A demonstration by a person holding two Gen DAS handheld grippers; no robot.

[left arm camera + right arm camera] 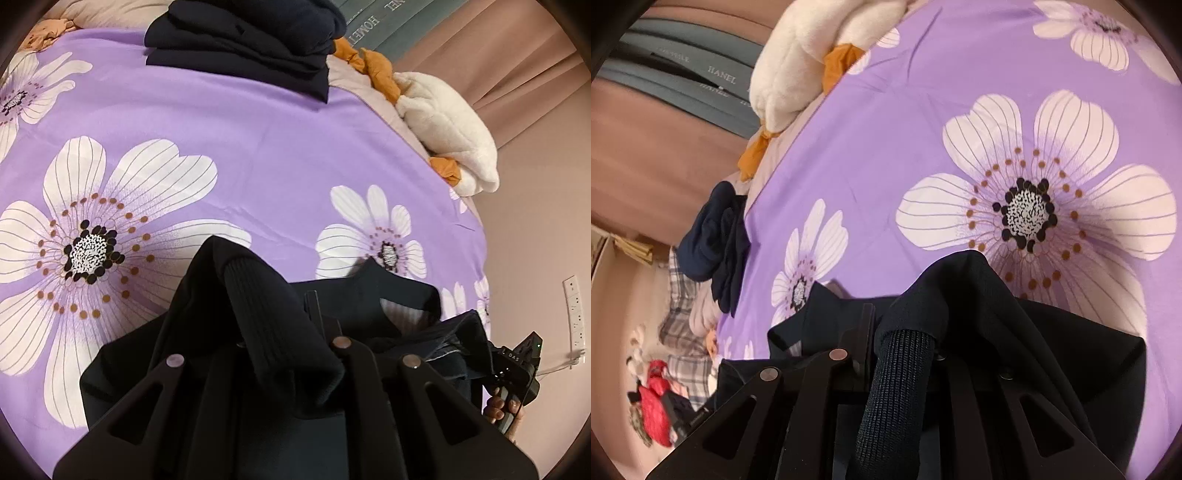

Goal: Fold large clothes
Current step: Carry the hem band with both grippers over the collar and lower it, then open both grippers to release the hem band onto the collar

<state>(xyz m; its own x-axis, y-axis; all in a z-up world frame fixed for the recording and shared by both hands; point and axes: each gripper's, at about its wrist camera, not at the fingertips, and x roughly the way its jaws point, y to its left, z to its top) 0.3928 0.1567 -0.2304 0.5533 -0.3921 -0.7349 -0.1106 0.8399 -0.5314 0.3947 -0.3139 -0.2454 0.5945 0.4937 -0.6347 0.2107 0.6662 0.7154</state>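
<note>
A large black garment (pixel 207 332) with ribbed cuffs hangs above the purple flowered bedsheet (pixel 258 147). My left gripper (pixel 295 328) is shut on a ribbed cuff (pixel 266 306) and its sleeve, which drapes over the fingers. The right gripper's body shows at the right edge of the left wrist view (pixel 517 373), held in a hand. In the right wrist view my right gripper (pixel 890 332) is shut on the same black garment (pixel 1034 350), a ribbed cuff (pixel 897 391) hanging down between its fingers. The fingertips are mostly hidden by cloth.
A stack of folded dark clothes (pixel 243 40) lies at the far side of the bed; it also shows in the right wrist view (pixel 716 240). A white plush blanket (pixel 443 125) with orange fabric sits at the bed's edge. A wall socket strip (pixel 574 314) is on the wall.
</note>
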